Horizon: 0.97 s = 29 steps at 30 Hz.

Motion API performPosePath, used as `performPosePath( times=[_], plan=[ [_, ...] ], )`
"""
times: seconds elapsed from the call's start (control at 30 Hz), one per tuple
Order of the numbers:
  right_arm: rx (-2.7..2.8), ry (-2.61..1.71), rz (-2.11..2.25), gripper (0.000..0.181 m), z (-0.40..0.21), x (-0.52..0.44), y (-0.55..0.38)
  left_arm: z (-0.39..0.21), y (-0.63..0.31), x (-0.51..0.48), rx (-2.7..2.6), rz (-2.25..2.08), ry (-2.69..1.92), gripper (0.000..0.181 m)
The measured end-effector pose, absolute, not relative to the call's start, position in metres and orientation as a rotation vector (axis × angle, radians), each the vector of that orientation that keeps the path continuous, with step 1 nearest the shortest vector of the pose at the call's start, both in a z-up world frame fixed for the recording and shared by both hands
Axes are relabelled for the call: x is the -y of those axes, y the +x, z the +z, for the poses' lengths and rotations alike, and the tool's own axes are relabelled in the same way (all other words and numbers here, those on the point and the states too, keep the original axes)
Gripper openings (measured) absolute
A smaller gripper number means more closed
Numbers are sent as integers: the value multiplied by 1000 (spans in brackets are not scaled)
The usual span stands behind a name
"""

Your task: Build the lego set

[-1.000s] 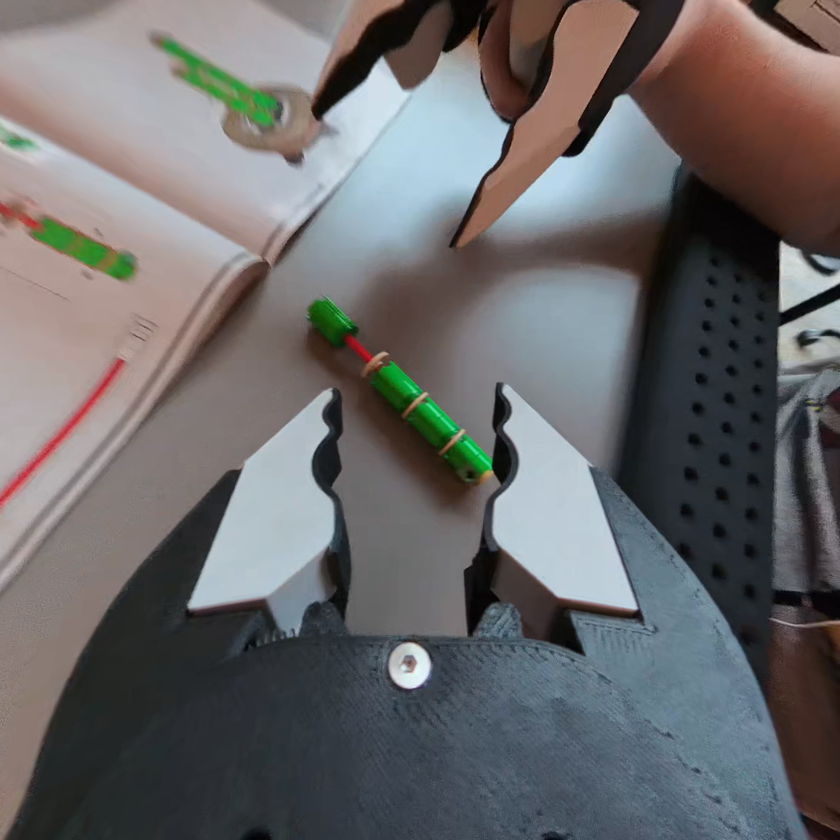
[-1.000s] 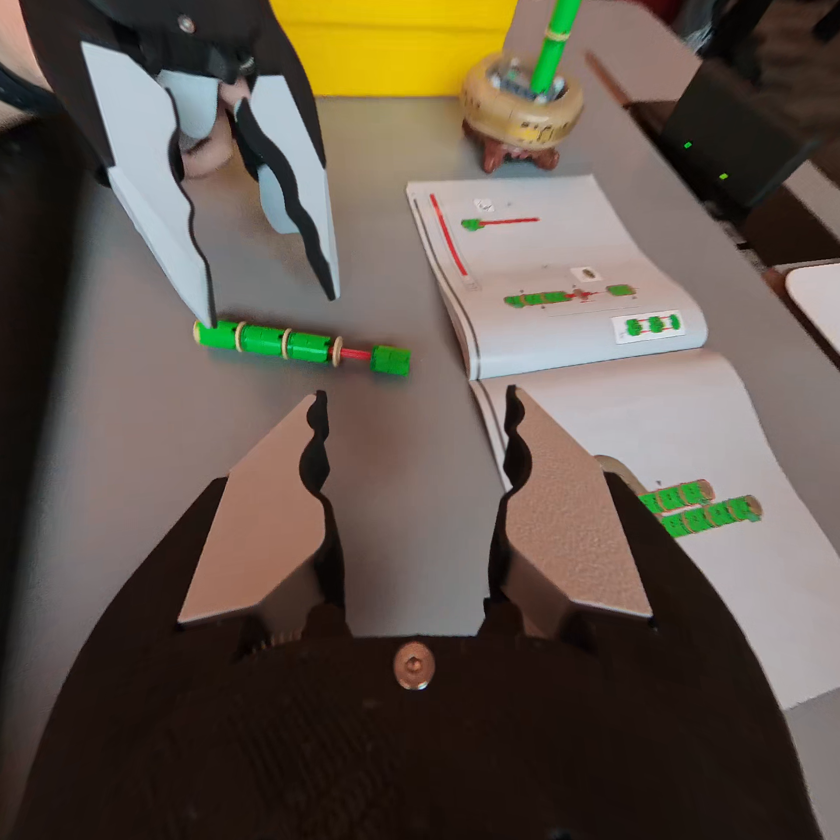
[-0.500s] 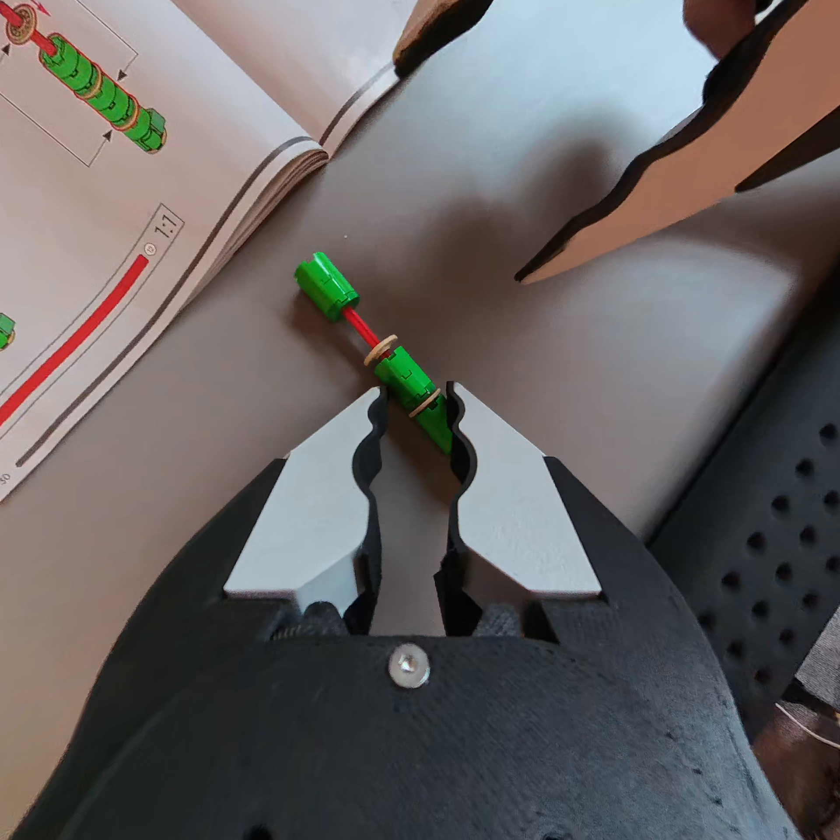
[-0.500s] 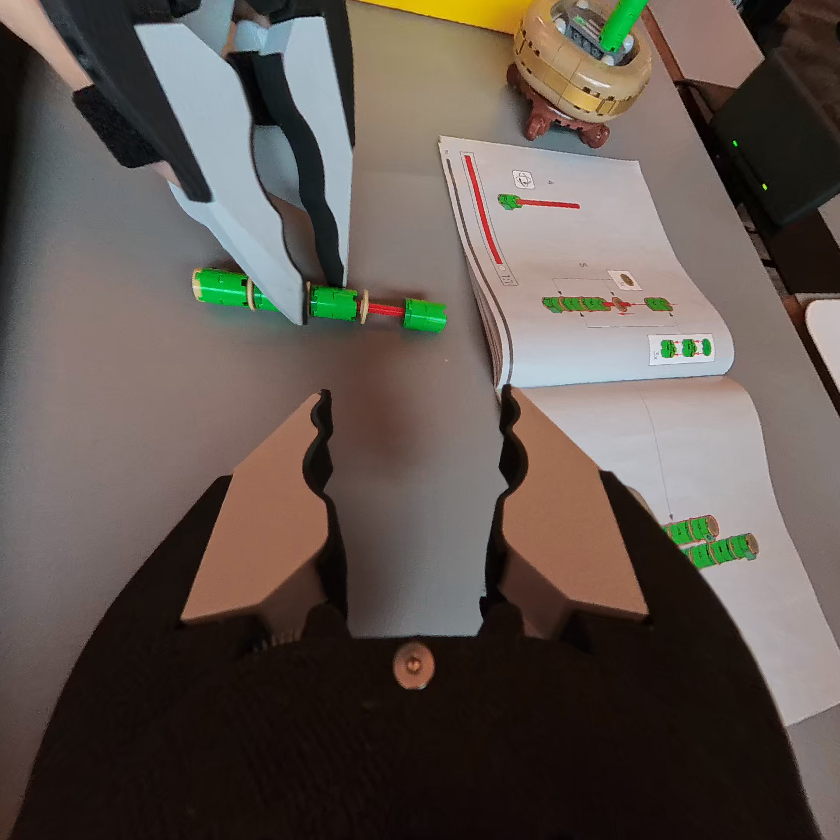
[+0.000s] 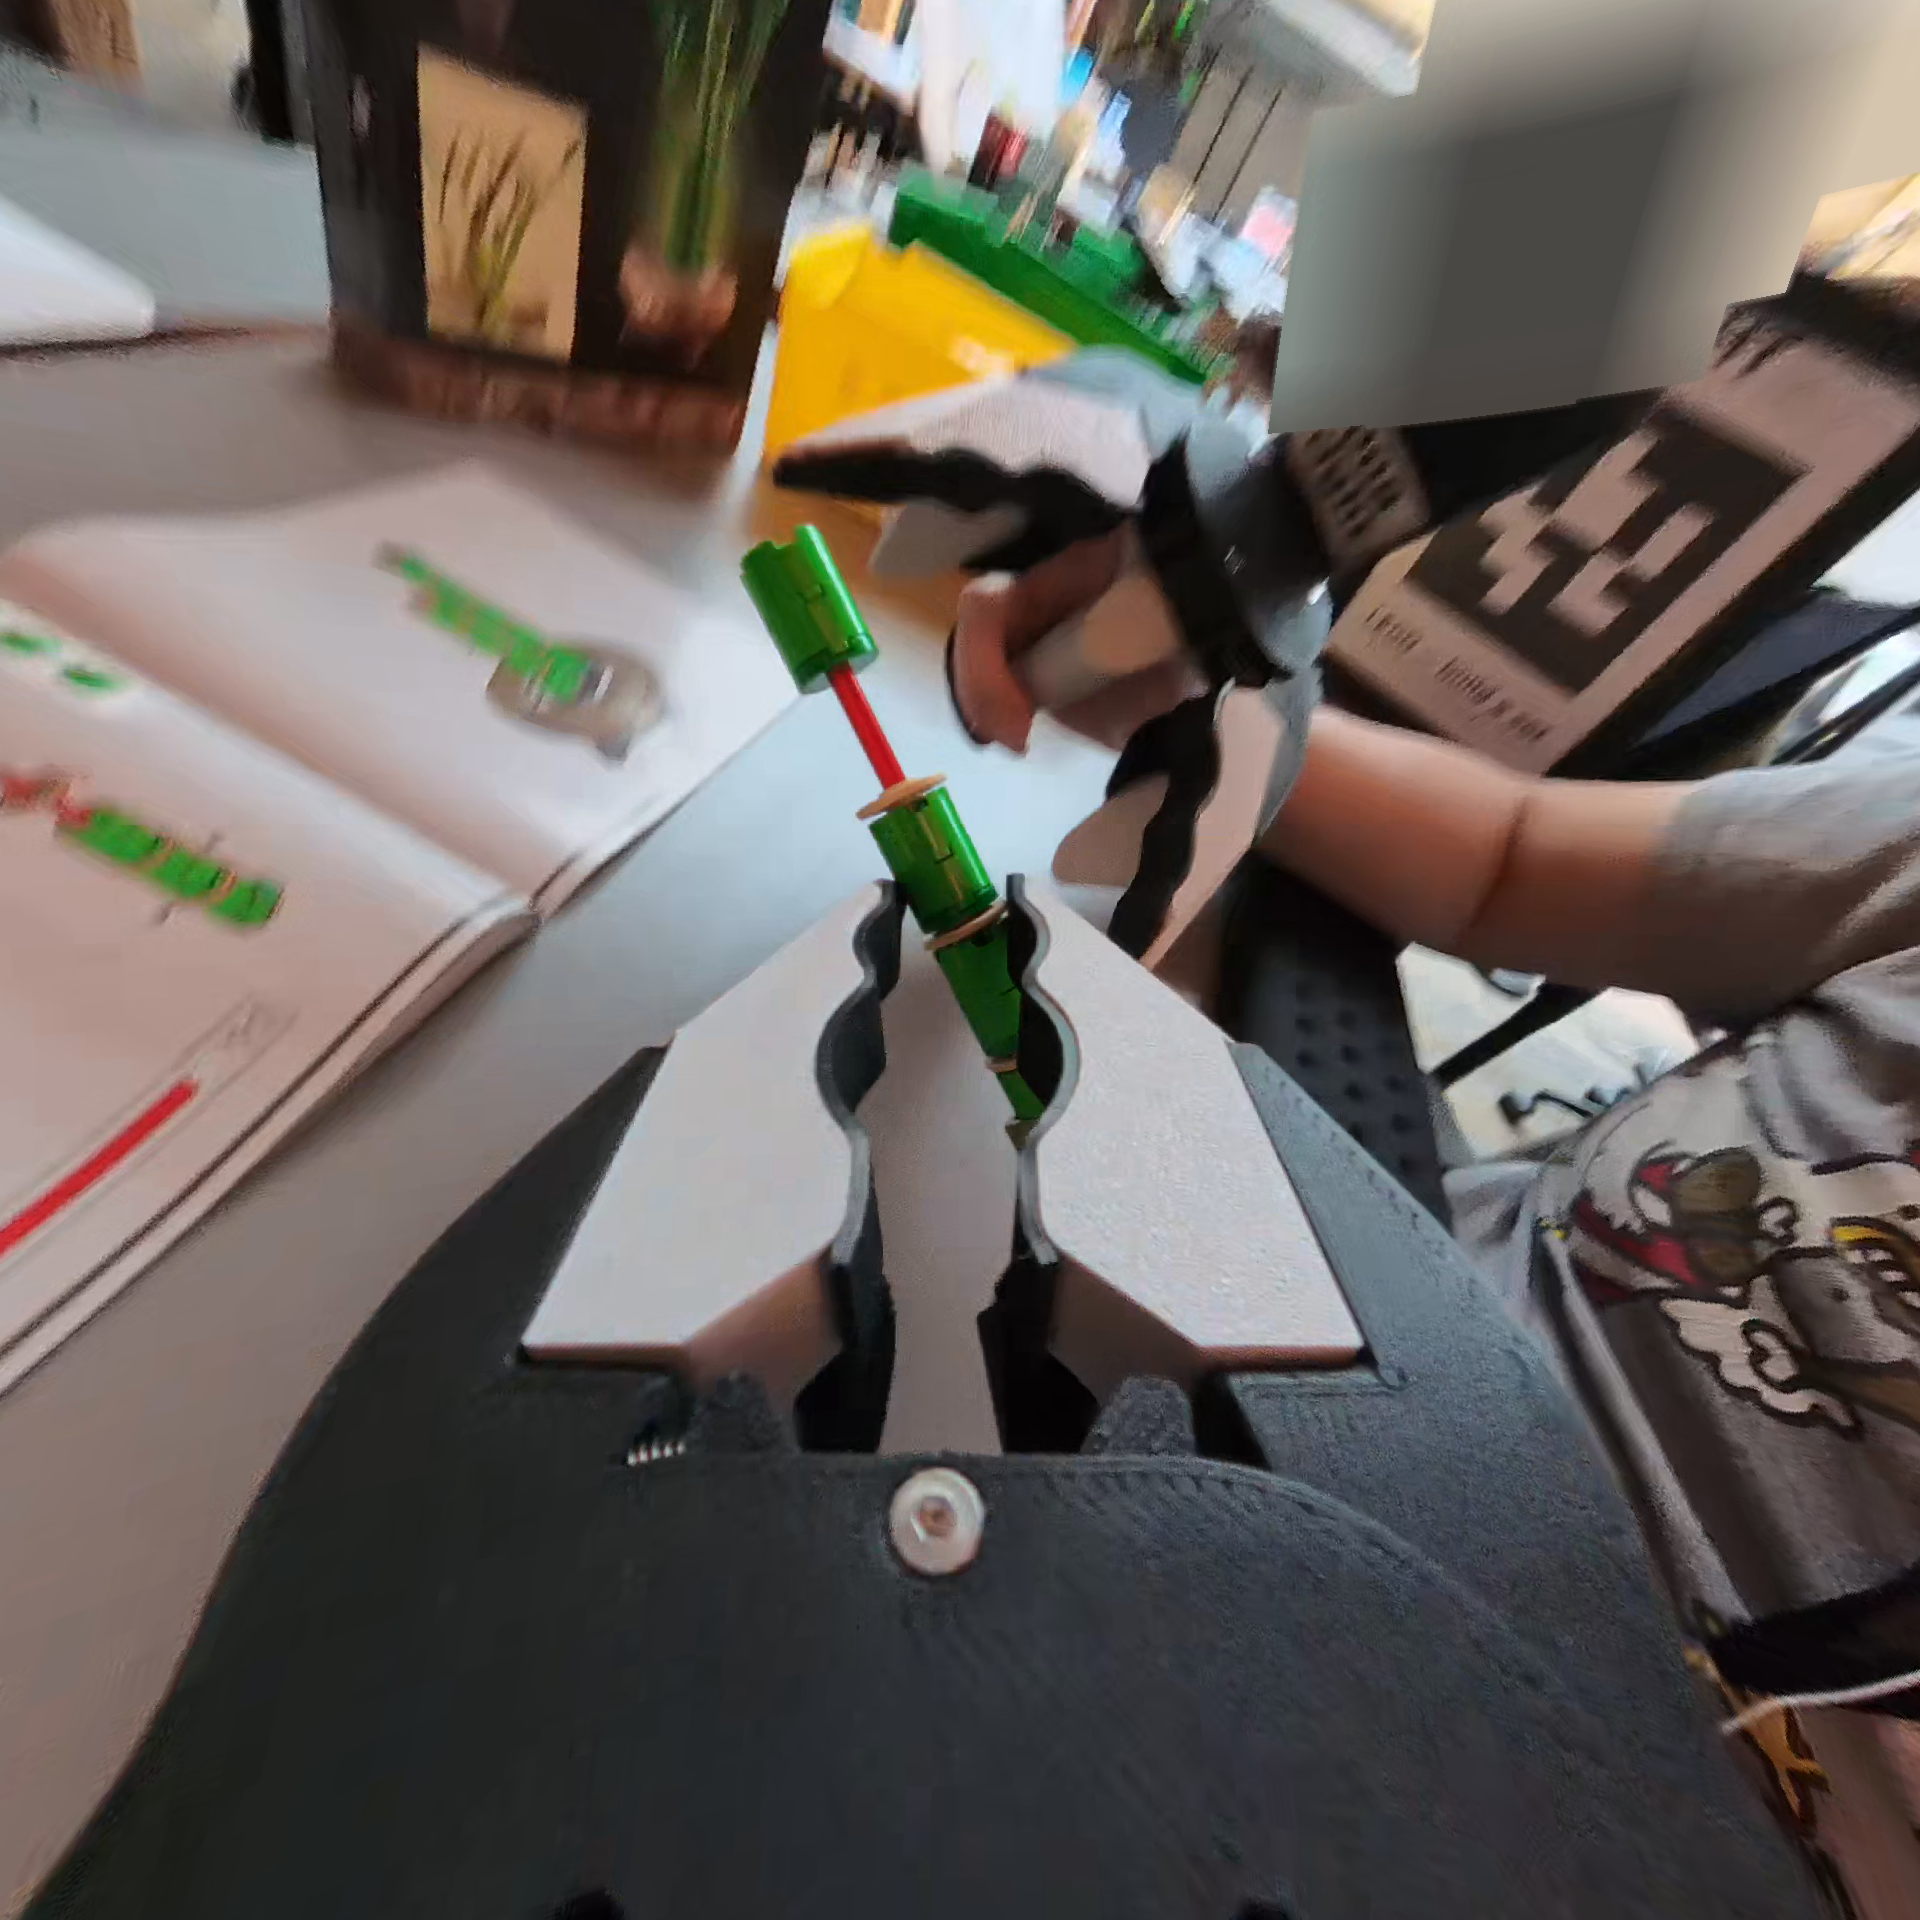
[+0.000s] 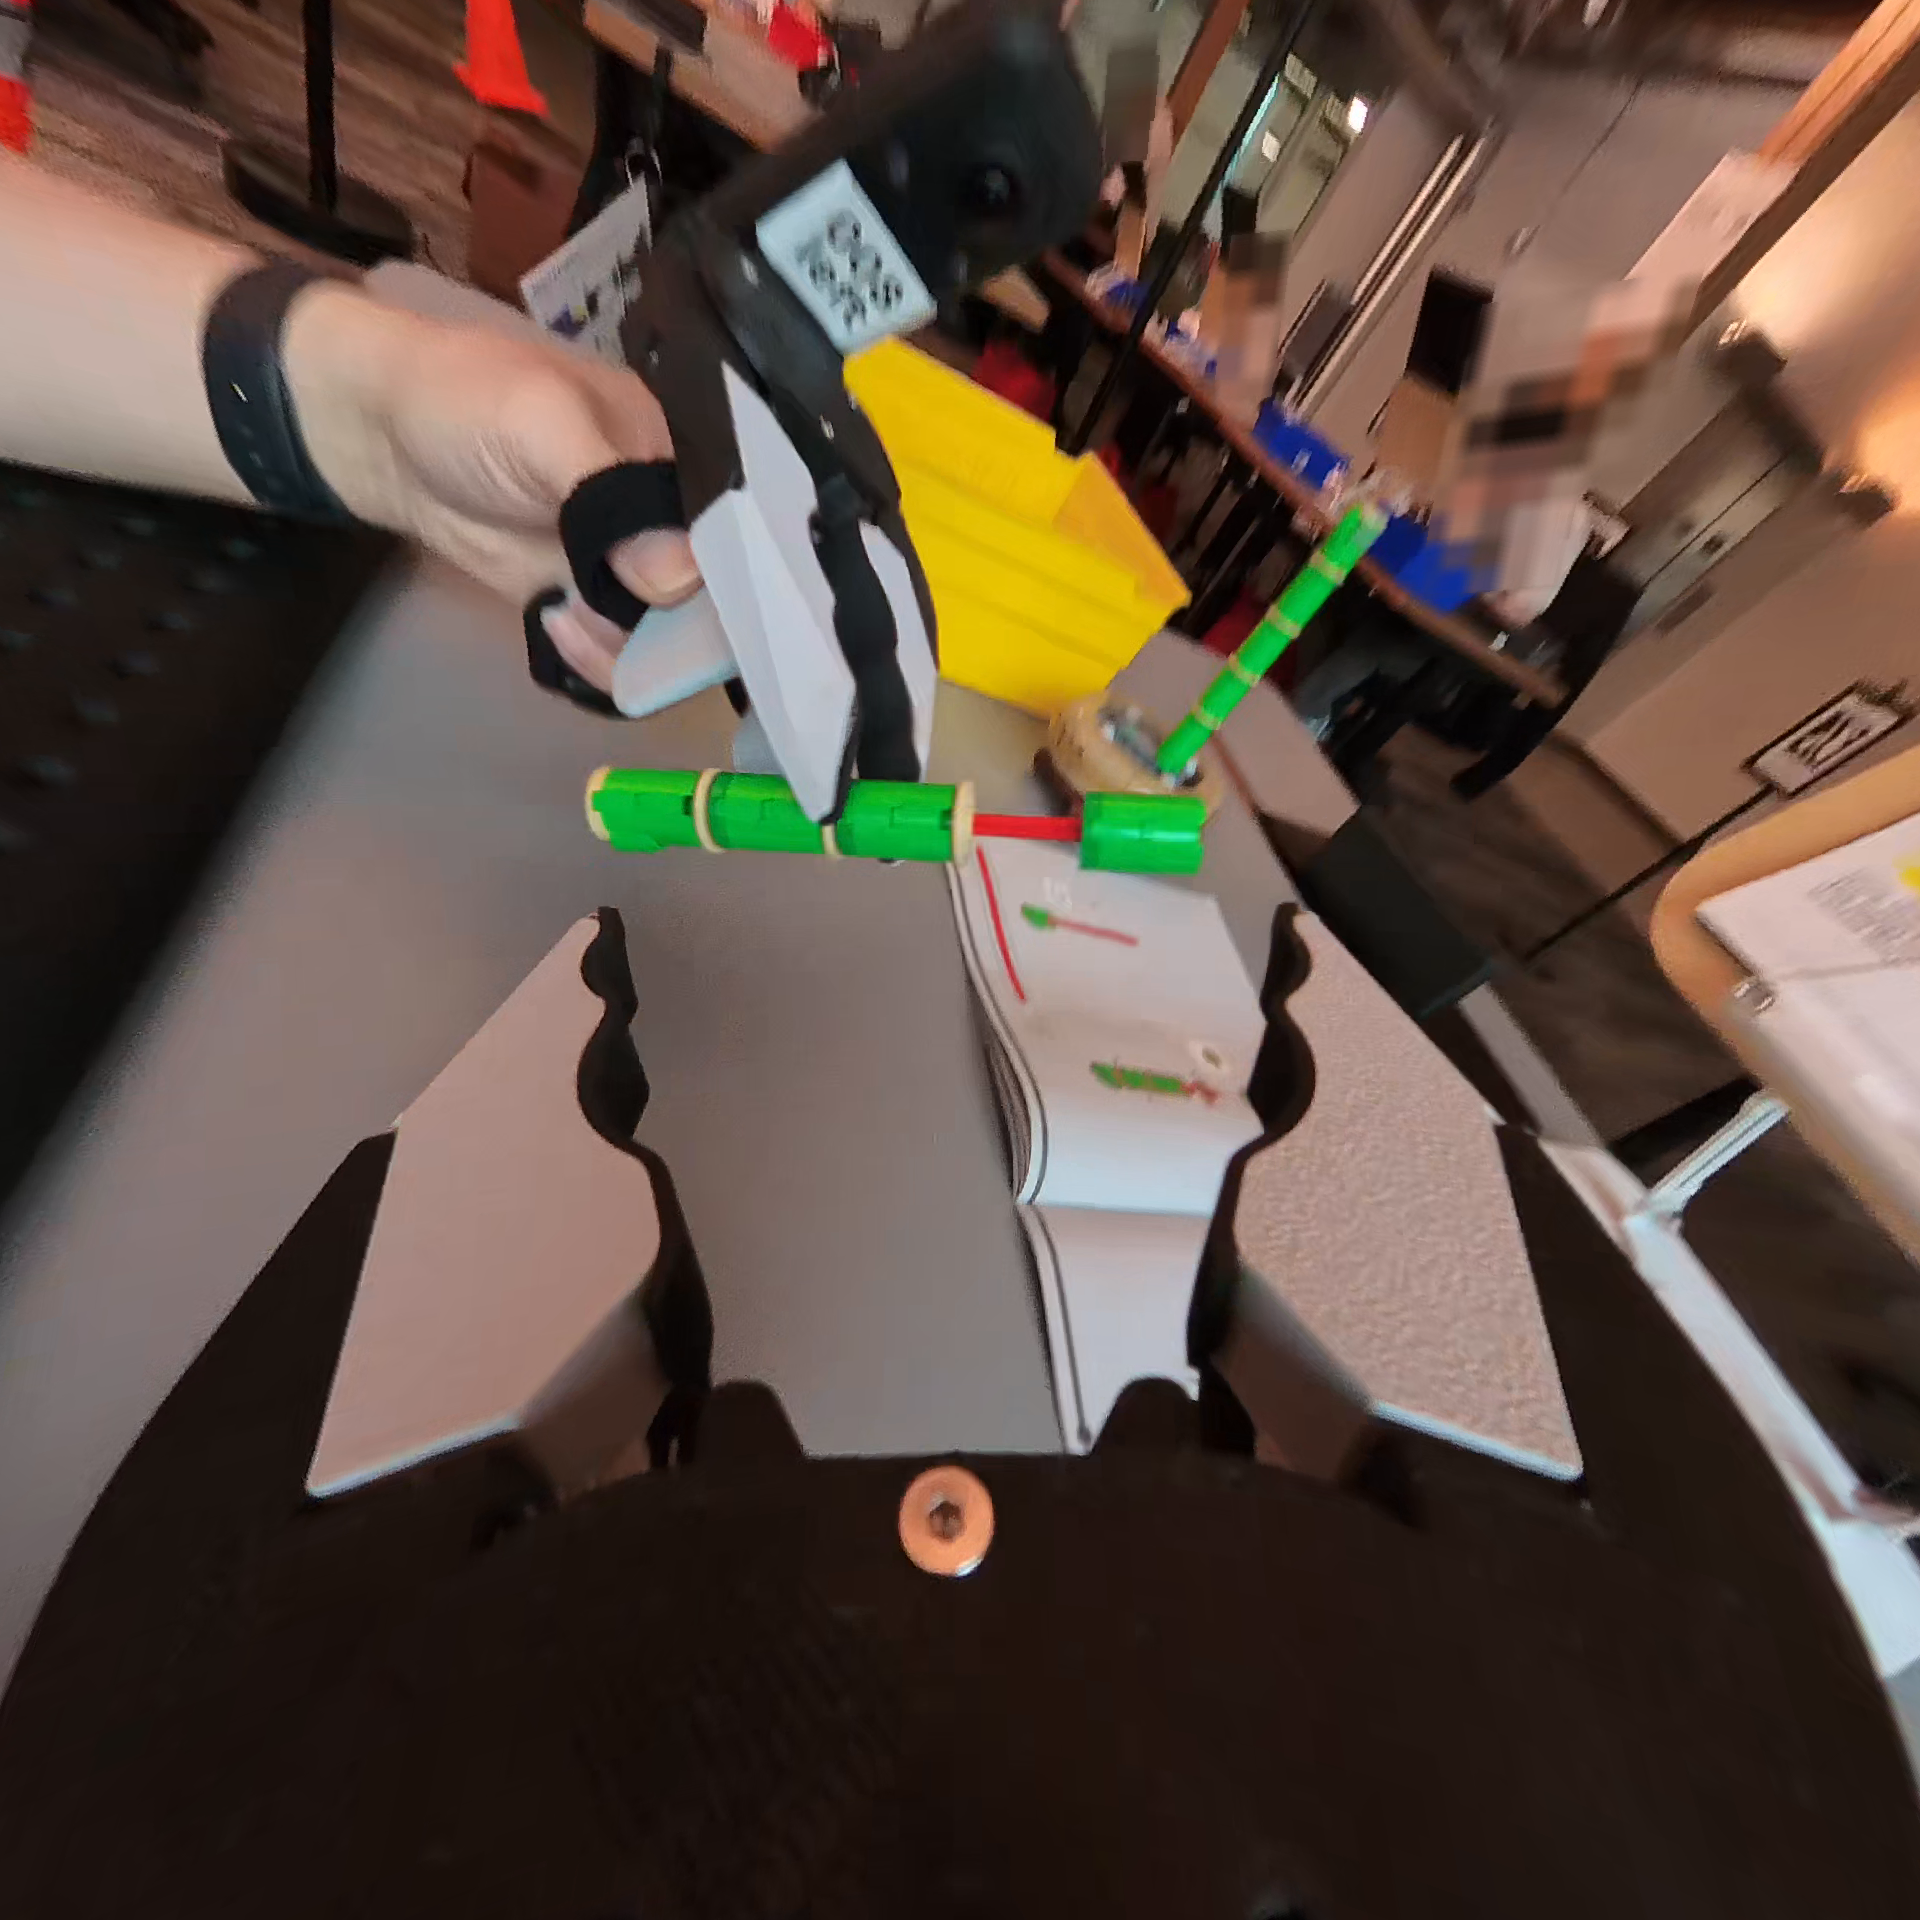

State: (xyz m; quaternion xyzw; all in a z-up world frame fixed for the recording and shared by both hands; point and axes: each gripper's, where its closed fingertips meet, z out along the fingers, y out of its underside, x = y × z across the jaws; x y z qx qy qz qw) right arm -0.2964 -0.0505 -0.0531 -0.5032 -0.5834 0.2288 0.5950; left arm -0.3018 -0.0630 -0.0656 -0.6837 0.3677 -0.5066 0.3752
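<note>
Table: grey flat tabletop (image 6: 312,987), bearing everything below.
Booklet: open white instruction booklet (image 5: 312,831) lying on the table.
Bin: yellow plastic bin (image 6: 1018,561) at the far edge.
Left gripper: black two-finger gripper with grey pads (image 5: 948,914), clamped on the rod, held clear above the table.
Right gripper: matching black gripper (image 6: 940,987), jaws spread wide, holding nothing.
Rod: green segmented lego rod with tan rings and red axle (image 6: 790,821), pinched near its middle, one green end piece (image 5: 808,613) apart on the axle.
</note>
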Motion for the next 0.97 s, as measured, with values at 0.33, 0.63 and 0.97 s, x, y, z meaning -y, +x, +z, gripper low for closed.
performPosePath(
  times=[0.33, 0.63, 0.97],
  plan=[
    [1278, -1021, 592, 129, -5, 86, -306, -20, -296, 79, -852, -1468, -1453, 18],
    [1300, -1011, 496, 137, -11, 84, -313, -12, -291, 86, -819, -1527, -1413, 17],
    [1329, -993, 428, 136, -15, 81, -309, -16, -284, 94, -881, -1523, -1421, 17]
  ],
)
